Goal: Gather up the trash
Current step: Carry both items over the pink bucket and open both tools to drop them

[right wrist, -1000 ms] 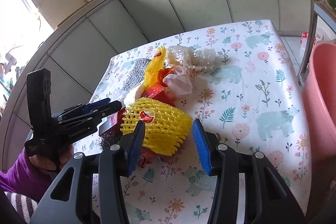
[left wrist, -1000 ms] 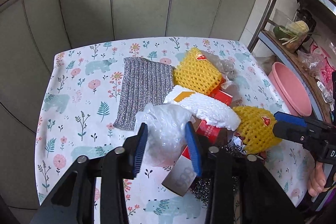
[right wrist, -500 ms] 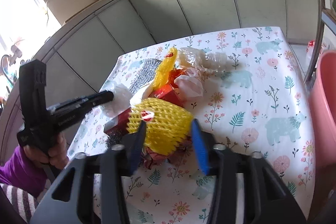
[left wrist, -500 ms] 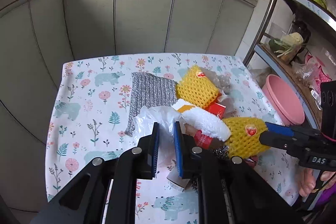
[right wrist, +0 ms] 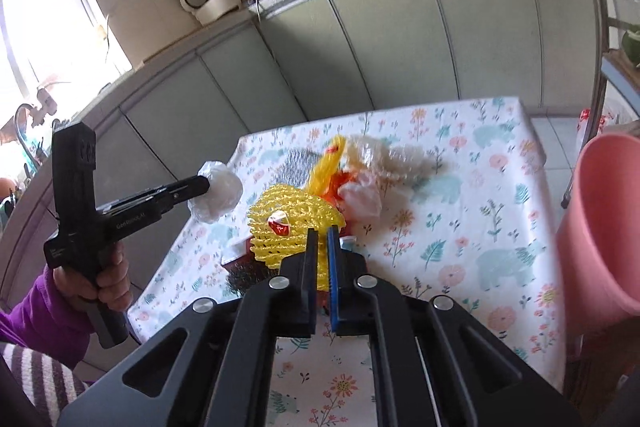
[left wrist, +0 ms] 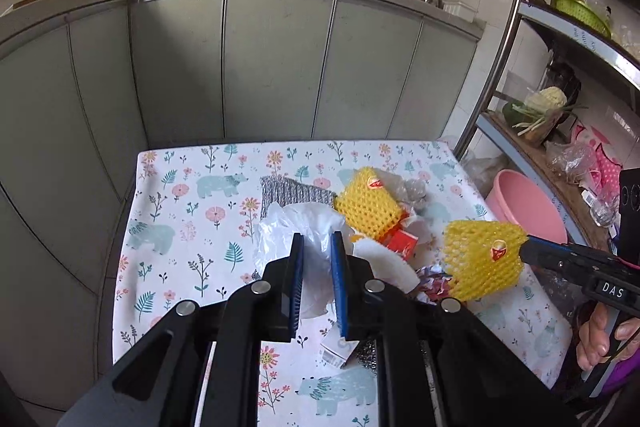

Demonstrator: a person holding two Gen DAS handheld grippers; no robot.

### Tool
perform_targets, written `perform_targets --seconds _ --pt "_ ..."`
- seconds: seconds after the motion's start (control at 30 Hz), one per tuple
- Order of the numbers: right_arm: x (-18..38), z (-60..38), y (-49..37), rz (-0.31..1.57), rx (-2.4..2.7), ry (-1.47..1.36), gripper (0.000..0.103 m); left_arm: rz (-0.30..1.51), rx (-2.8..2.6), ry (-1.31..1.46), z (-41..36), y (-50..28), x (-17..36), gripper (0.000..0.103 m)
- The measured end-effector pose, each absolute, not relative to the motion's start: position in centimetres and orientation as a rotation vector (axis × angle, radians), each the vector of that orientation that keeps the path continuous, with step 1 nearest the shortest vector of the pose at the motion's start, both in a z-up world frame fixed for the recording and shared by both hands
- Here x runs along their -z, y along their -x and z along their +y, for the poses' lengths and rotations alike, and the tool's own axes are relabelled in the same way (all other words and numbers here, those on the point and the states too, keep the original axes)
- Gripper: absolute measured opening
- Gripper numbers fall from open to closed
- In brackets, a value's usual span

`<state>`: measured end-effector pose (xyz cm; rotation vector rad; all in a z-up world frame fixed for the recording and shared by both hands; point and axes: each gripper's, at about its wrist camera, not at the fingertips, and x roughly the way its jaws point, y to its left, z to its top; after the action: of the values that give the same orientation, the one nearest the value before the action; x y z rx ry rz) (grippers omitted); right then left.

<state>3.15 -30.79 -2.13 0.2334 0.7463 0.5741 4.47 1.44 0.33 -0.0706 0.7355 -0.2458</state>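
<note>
Jaws of your left gripper (left wrist: 318, 259) pinch the crumpled white plastic bag (left wrist: 294, 227), lifted above the counter (left wrist: 180, 223). Your right gripper (right wrist: 321, 245) squeezes the yellow foam net (right wrist: 290, 225) nearly flat, raised over the trash pile (left wrist: 394, 223); a pink basin (right wrist: 604, 223) stands beside the counter.
</note>
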Motion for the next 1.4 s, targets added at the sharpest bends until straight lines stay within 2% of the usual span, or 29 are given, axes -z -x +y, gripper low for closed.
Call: perform_targets --seconds 0.67,1.4 --pt "0.8 -38.4 -1.5 0.649 -0.404 -0.315 0.005 0.643 0.365 0.029 -5.1 -3.8 -4.3 0.012" --pt "1.1 -49.9 0.1 0.569 -0.067 -0.376 0.005 0.613 0.653 -0.032 -21.2 -6.9 -5.3 0.012"
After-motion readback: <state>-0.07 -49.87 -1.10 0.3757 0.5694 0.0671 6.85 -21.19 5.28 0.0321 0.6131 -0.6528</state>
